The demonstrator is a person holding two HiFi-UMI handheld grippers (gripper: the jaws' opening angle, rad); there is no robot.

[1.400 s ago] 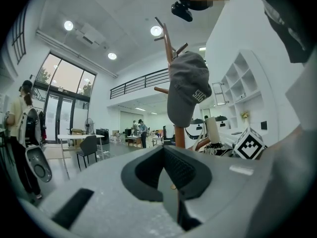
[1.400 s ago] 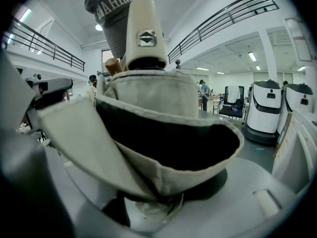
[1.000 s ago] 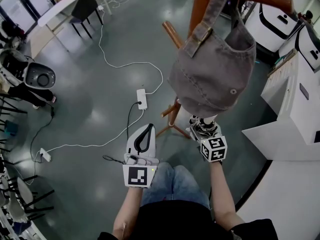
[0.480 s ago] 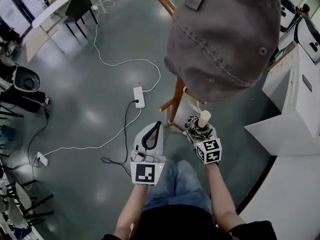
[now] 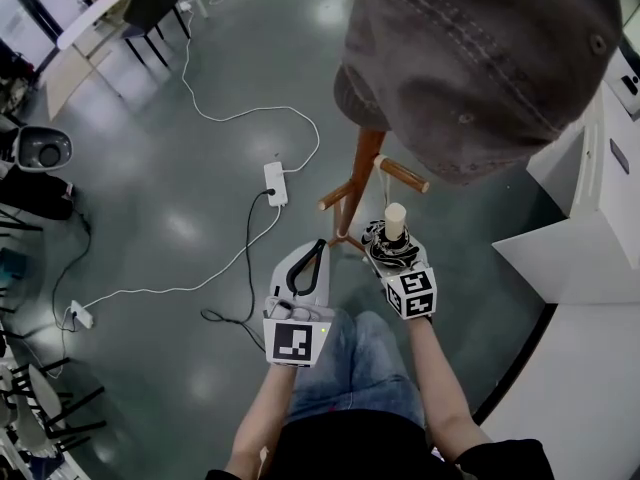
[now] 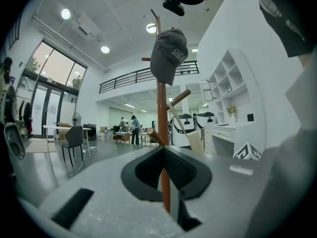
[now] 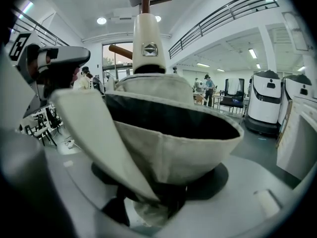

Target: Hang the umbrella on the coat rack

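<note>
Jaws of my right gripper [image 5: 390,256] pinch the folded umbrella [image 7: 168,133]; the left gripper [image 5: 316,248] has its own pressed together, empty.
Its cream handle [image 5: 394,220] stands upright just below the coat rack [image 5: 365,168] and its lower peg [image 5: 403,175], cap [image 5: 480,58] overhead. Approach step, I judge; next I must raise and hook it there.

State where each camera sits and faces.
Head view: on the head, facing down at cap, rack, floor; shows forearms, left tool, right tool.
Left gripper view: on left tool, facing up at rack and cap; shows its jaws.
Right gripper view: on right tool, facing up the held umbrella; shows its jaws.
Shared: all show the rack.
</note>
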